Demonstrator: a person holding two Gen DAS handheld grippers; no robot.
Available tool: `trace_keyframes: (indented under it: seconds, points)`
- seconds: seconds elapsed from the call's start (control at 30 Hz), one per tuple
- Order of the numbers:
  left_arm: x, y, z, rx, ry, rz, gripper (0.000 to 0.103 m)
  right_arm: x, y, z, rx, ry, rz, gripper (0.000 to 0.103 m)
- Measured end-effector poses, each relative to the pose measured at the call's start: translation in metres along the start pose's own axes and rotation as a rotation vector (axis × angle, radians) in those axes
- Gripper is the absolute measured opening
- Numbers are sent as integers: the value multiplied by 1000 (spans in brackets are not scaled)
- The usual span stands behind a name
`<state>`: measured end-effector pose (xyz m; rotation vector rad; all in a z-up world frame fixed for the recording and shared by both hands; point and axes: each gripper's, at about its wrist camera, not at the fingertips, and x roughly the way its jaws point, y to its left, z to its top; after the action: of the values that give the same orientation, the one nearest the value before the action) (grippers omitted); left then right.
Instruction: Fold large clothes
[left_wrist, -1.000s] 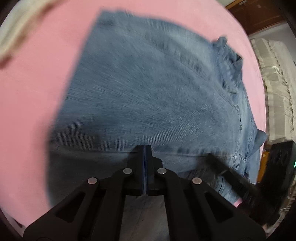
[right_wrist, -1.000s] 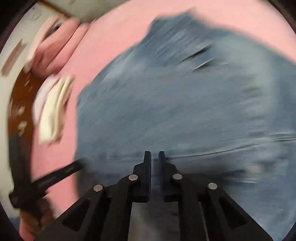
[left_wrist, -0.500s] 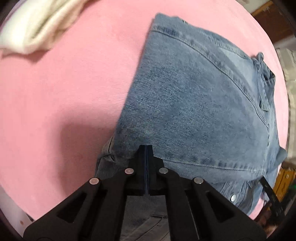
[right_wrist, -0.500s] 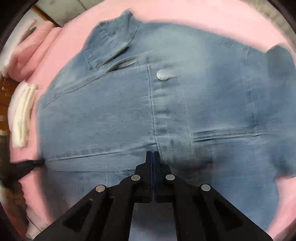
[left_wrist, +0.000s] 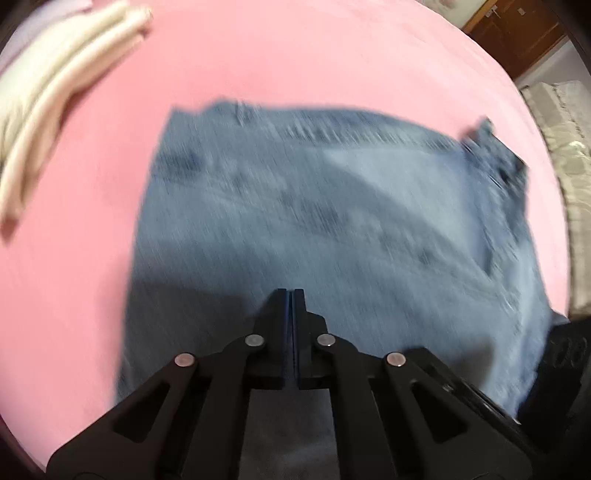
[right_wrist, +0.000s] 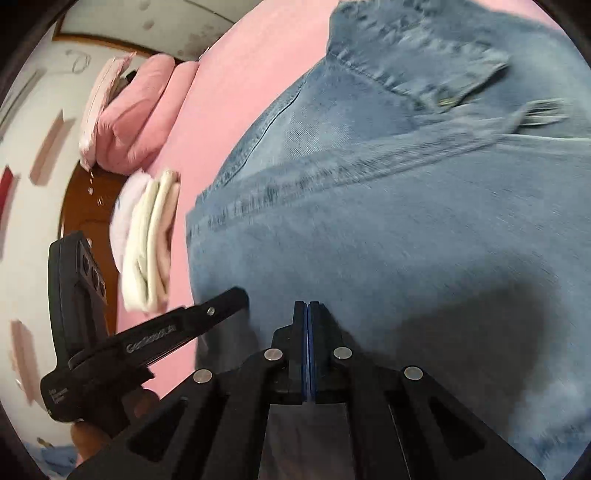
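Working: I hover both tools over a denim garment (left_wrist: 332, 229) lying folded on a pink bed (left_wrist: 258, 55).
Left hand-held gripper (left_wrist: 291, 295): jaws pressed together, nothing between them, poised above the near edge of the denim; contact I cannot tell.
Right hand-held gripper (right_wrist: 307, 308): jaws likewise closed and empty, over the cloth.
Handling: I judge the denim heavy, thick and limp, not slippery; seams and hems look the surest places to pinch, taking all layers at a corner.
Left view only: blurred, yet it shows the garment's whole outline and a folded cream cloth (left_wrist: 55, 99) well apart.
Right view only: sharper stitching, a pocket flap (right_wrist: 424, 62), pink pillows (right_wrist: 136, 114) and the left tool at the garment's edge.
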<state>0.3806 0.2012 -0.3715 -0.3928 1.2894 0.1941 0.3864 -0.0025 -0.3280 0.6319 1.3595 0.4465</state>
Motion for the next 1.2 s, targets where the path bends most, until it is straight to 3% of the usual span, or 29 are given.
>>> trace_keyframes:
  seconds: [0.13, 0.2, 0.23, 0.27, 0.33, 0.37, 0.47, 0.5, 0.57, 0.6, 0.67, 0.73, 0.8, 0.9, 0.93, 1.0, 1.07, 1.17, 1.2]
  points:
    - [-6, 24, 18, -5, -93, 107, 0, -26, -33, 21, -135, -85, -72, 0]
    - [-7, 52, 28, -46, -132, 237, 0, -47, -72, 41, -62, -156, -133, 0]
    - [-4, 66, 31, -79, -118, 255, 0, -66, -97, 44, 6, -202, -171, 0]
    - [-1, 74, 34, -106, -103, 273, 0, -82, -113, 45, 57, -247, -270, 0]
    - [-1, 97, 39, -189, -91, 226, 0, -106, -128, 46, 85, -314, -393, 0]
    - [-7, 104, 39, -220, -101, 185, 0, -115, -128, 44, 80, -324, -376, 0]
    - [-37, 104, 35, -182, -194, 91, 0, -116, -104, 35, 85, -384, -453, 2]
    - [-46, 94, 33, -143, -223, 32, 0, -114, -89, 30, 57, -381, -388, 2]
    - [-47, 73, 30, -76, -178, -101, 0, -72, -32, 23, -7, -309, -213, 6]
    - [-42, 65, 28, -62, -138, -129, 0, -56, -13, 17, -44, -238, -107, 12]
    - [-33, 55, 26, -69, -83, -123, 0, -25, 13, 1, -65, -123, 26, 17]
    - [-19, 56, 13, -106, 15, -108, 0, 2, 27, -15, -49, -32, 78, 17]
    - [-29, 88, -30, -126, 75, -107, 0, 15, 19, -32, 31, 7, 82, 17]
    - [-40, 110, -59, -85, 64, -87, 0, 15, -21, -49, 153, 40, 112, 14]
    - [-42, 115, -65, -49, 62, -35, 0, 7, -32, -49, 151, 34, 127, 13]
    - [-48, 120, -69, 5, 46, 5, 0, -14, -49, -45, 105, -15, 78, 5]
    - [-53, 131, -71, 35, 36, 64, 0, -53, -80, -36, 42, -122, -78, 0]
    - [-57, 151, -68, -18, 36, 61, 0, -102, -127, -24, 76, -190, -178, 0]
    - [-61, 159, -68, -30, 36, 60, 0, -119, -141, -21, 105, -218, -320, 0]
